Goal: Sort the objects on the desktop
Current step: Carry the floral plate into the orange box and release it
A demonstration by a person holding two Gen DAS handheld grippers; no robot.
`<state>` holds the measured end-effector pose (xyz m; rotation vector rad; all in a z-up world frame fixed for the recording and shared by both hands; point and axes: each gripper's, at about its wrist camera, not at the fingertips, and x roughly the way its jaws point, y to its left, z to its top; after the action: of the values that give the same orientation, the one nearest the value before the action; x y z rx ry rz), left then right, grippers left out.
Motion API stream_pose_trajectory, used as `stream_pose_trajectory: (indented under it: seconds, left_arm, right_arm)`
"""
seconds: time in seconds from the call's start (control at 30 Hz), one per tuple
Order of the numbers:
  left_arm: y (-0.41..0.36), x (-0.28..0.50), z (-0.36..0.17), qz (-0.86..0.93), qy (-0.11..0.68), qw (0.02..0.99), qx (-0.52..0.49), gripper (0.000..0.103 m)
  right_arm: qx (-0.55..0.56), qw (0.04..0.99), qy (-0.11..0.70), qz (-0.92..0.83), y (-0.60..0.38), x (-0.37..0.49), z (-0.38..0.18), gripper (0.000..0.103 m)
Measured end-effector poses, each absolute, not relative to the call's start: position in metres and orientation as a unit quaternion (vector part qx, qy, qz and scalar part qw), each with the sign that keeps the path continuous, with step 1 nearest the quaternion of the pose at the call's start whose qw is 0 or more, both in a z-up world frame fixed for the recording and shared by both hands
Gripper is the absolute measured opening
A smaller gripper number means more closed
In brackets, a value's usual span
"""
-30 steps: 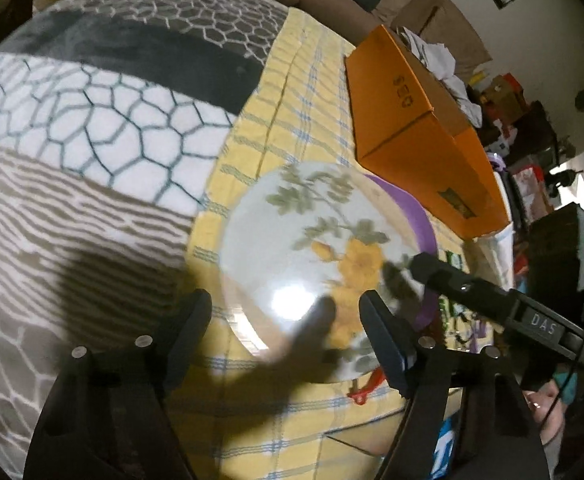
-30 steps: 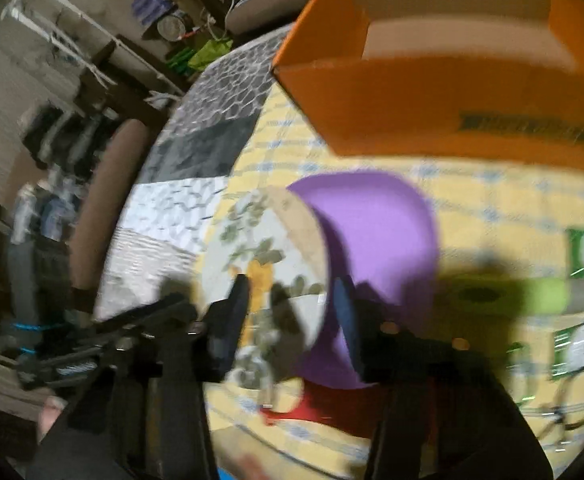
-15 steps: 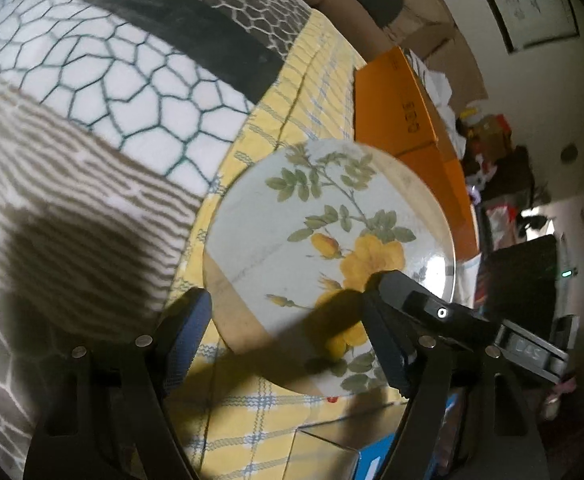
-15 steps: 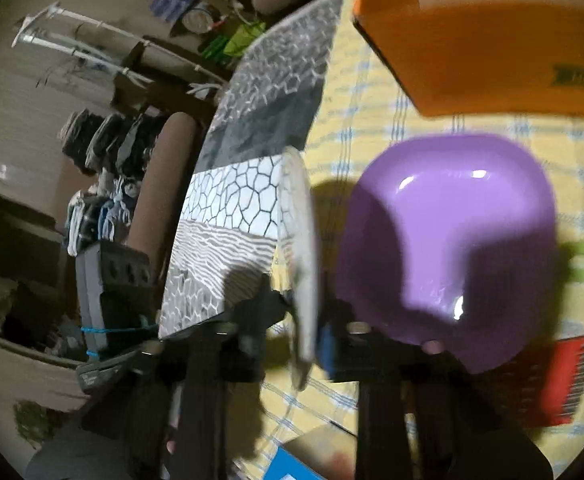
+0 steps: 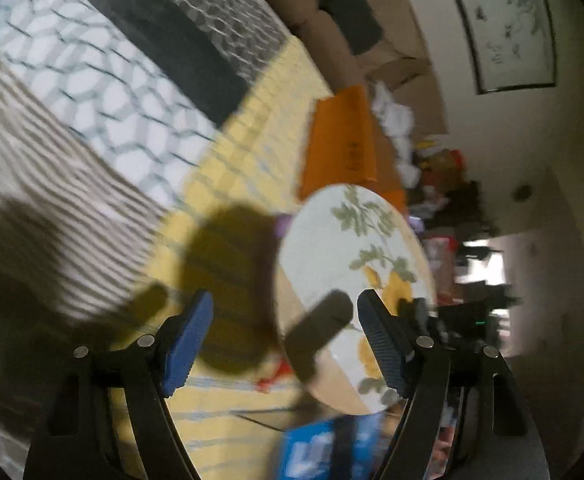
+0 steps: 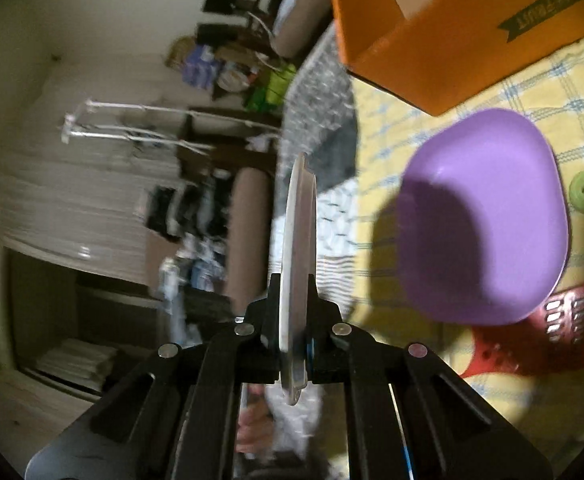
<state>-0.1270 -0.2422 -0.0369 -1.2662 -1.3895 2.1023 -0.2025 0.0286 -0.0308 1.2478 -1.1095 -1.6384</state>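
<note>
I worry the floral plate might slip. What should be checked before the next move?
1. Right hand-held gripper clamped on the floral plate: ok, rim between closed jaws.
2. Plate clear of the purple bowl: ok, lifted edge-on.
3. Grip depth: not ok, rim only.
4. Left hand-held gripper free: ok, open, empty.
5. Orange box open: ok.
6. Room inside box: cannot tell.

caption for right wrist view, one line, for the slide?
Right gripper clamps a floral plate edge-on, lifted beside the purple bowl and orange box.
</note>
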Motion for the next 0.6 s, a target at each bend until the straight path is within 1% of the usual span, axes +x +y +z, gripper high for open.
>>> stream_pose_trajectory:
  seconds: [0.03, 0.07, 0.1, 0.17, 0.2, 0.3, 0.37, 0.53, 0.6]
  left_arm:
    - [-0.236, -0.126, -0.034, 0.732, -0.494, 0.176, -0.435, 0.076]
    - [-0.230, -0.127, -0.029, 0.732, -0.495, 0.187, -0.429, 0.067]
    - [-0.223, -0.129, -0.024, 0.734, -0.490, 0.197, -0.427, 0.052]
    - [-0.211, -0.137, -0.011, 0.743, -0.473, 0.199, -0.430, 0.051]
    - [-0.205, -0.142, -0.001, 0.751, -0.461, 0.194, -0.431, 0.049]
    - [-0.186, -0.164, 0.026, 0.771, -0.418, 0.204, -0.435, 0.049]
    - [-0.167, -0.189, 0.049, 0.779, -0.388, 0.216, -0.442, 0.049]
    - [-0.143, -0.259, 0.083, 0.780, -0.371, 0.228, -0.449, 0.047]
    - [-0.135, -0.284, 0.090, 0.795, -0.342, 0.207, -0.456, 0.047]
  right_arm:
    - [0.487, 0.394, -0.440, -0.644, 0.030, -0.199, -0.027, 0.009]
    - [0.485, 0.397, -0.440, -0.643, 0.031, -0.198, -0.023, 0.009]
    - [0.483, 0.400, -0.439, -0.643, 0.032, -0.196, -0.019, 0.009]
    - [0.481, 0.397, -0.432, -0.652, 0.040, -0.198, -0.008, 0.009]
    - [0.477, 0.396, -0.436, -0.653, 0.049, -0.199, -0.006, 0.009]
    - [0.460, 0.389, -0.439, -0.666, 0.068, -0.209, 0.012, 0.009]
    - [0.446, 0.389, -0.442, -0.675, 0.086, -0.224, 0.030, 0.009]
    - [0.427, 0.370, -0.441, -0.697, 0.137, -0.266, 0.062, 0.008]
    - [0.420, 0.361, -0.441, -0.707, 0.150, -0.286, 0.074, 0.009]
